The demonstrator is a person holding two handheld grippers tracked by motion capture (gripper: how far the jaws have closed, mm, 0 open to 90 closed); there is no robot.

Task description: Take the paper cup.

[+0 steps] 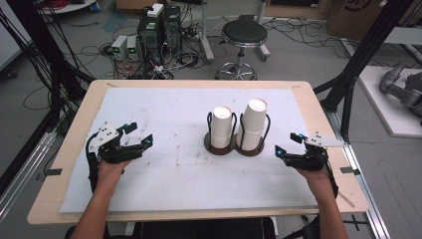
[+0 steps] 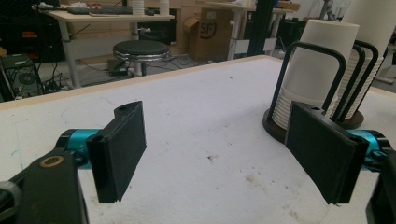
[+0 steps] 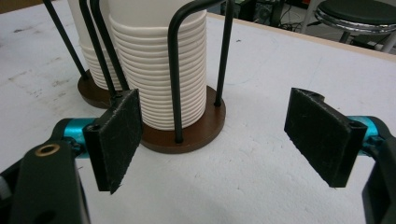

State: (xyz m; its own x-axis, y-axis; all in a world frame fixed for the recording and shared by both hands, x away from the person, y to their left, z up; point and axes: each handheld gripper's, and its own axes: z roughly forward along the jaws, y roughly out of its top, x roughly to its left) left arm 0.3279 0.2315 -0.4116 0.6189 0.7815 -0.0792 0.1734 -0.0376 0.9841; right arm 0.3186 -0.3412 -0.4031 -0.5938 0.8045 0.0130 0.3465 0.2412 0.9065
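Plainly, we had two stacks of white paper cups, the left stack (image 1: 222, 127) and the right stack (image 1: 252, 123), standing mouth-down in a double holder with a dark round base (image 1: 234, 146) and black wire hoops (image 1: 266, 129), a little right of the middle of the white mat (image 1: 164, 164) on the wooden table (image 1: 74, 149). Our left gripper (image 1: 139, 134) hovered well to the left of them and our right gripper (image 1: 288, 144) just to their right; both had their jaws spread wide with nothing between them.

We judged the cups light, thin-walled and easy to crush, so a soft pinch would have suited them better than a hard squeeze. Nested tightly, they would likely have clung to one another, and a pull on the top cup might have dragged its neighbours up. The smooth paper looked slippery against the flat black pads (image 3: 119, 135). The best hold seemed to be the bare upper wall of the top cup, above the hoops, with the pads on opposite sides. The ribbed rolled rims (image 3: 159, 84) lower down sat behind the wires and offered little room.

We could not count the cups in either stack. In the right gripper view the tops of the stacks were cut off. In the left gripper view the far stack (image 2: 373, 28) was partly hidden behind the near one (image 2: 317, 60). Whether the base was fixed to the mat we could not tell.
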